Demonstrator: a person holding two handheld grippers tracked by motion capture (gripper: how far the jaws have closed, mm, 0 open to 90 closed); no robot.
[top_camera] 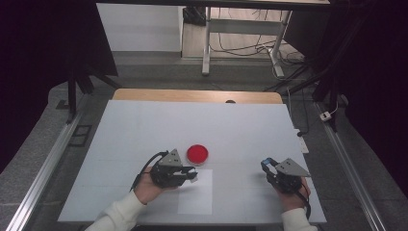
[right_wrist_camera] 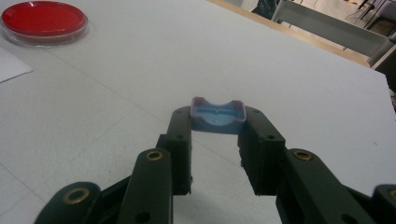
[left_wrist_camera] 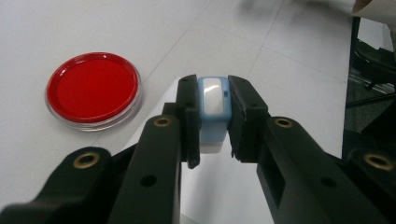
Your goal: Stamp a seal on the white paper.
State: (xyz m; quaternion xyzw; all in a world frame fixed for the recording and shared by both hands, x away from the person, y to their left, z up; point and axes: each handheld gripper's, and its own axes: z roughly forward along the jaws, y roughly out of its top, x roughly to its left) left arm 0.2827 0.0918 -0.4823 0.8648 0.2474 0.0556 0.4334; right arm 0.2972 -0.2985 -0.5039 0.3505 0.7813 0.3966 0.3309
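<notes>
My left gripper [top_camera: 192, 175] [left_wrist_camera: 214, 91] is shut on a small light-blue and white block [left_wrist_camera: 214, 105], held just above the top edge of a white paper sheet [top_camera: 196, 197]. A round red dish [top_camera: 197, 153] [left_wrist_camera: 93, 88] lies on the table just beyond it. At the right, my right gripper [top_camera: 267, 164] [right_wrist_camera: 217, 125] is shut on a shallow blue cap [right_wrist_camera: 216, 114] [top_camera: 266, 162], pinched at its two ends a little above the table. The red dish [right_wrist_camera: 44, 18] sits far off at the upper left in the right gripper view.
A white table top [top_camera: 144, 130] carries everything, with a wooden strip [top_camera: 192, 95] along its far edge. Metal rails [top_camera: 53, 159] run along both sides. Desk legs and cables [top_camera: 250, 48] stand on the floor beyond. A sleeved forearm [top_camera: 120, 214] comes in at the bottom left.
</notes>
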